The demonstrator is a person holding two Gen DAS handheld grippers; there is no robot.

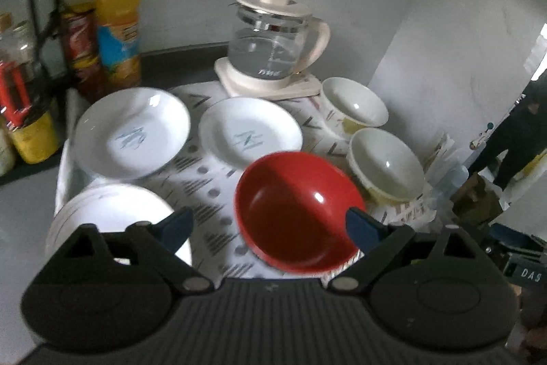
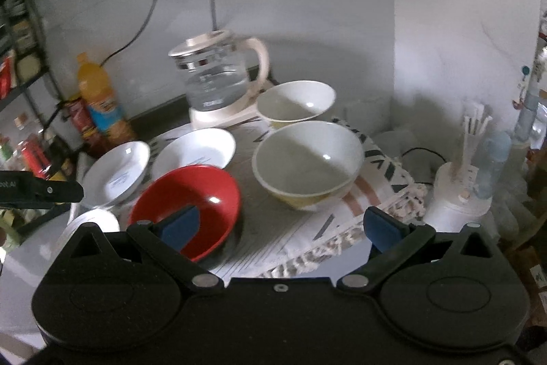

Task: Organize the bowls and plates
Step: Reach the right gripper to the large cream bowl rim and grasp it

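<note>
A red bowl sits on a patterned cloth; it also shows in the right wrist view. My left gripper is open above the bowl's near side, its right fingertip at the rim. My right gripper is open and empty, in front of the red bowl and a cream bowl. A second cream bowl stands behind. Two white plates lie at the back, a third at the near left.
A glass kettle on its base stands at the back by the wall. An orange juice bottle and a red can stand left, beside a black shelf rack. A white holder with sticks stands at the right.
</note>
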